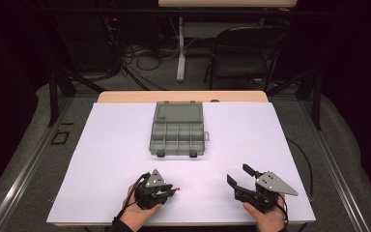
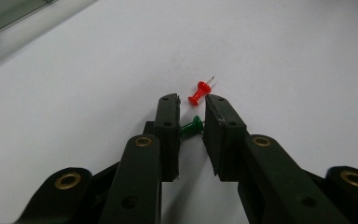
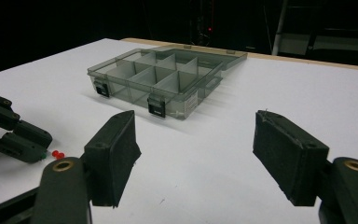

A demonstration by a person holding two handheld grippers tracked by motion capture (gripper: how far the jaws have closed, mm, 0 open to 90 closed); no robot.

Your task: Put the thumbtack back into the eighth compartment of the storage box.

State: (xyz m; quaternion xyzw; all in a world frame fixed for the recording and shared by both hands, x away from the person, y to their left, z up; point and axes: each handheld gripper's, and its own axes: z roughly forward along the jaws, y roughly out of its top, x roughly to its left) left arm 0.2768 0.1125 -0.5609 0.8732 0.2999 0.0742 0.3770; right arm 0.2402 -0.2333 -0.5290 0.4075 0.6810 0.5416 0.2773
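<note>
- Hands at the bottom edge, high view: left gripper (image 1: 173, 190) low on the white sheet (image 1: 116, 145), jaws drawn narrow and pointing right; a red pin (image 1: 179, 188) lies at its tips. Green pin not discernible from here.
- Right gripper (image 1: 237, 177) sits well apart to the right, jaws spread wide with nothing between them, angled up-left.
- Grey box (image 1: 178, 135) rests at mid-sheet, farther up the table, lid laid open flat behind it, compartments facing up. Well apart from both grippers.
- Left gripper view: both black jaws rise from the bottom, gap narrow. Green pin (image 2: 192, 127) lies on the sheet between the pads (image 2: 168, 135), head toward the right pad, which it touches or nearly touches; whether the left pad presses on it cannot be told, since that end is hidden behind the jaw.
- Red pin (image 2: 199, 92) lies just beyond the jaw tips, needle pointing up-right, head close to the right jaw's tip.
- Right gripper view: own jaws wide apart, bare sheet between them.
- Box (image 3: 163, 79) ahead, two latches on its near wall, dividers visible, compartments look empty.
- Left gripper (image 3: 37, 151) at the left edge; red pin (image 3: 58, 154) just beside its tips.
</note>
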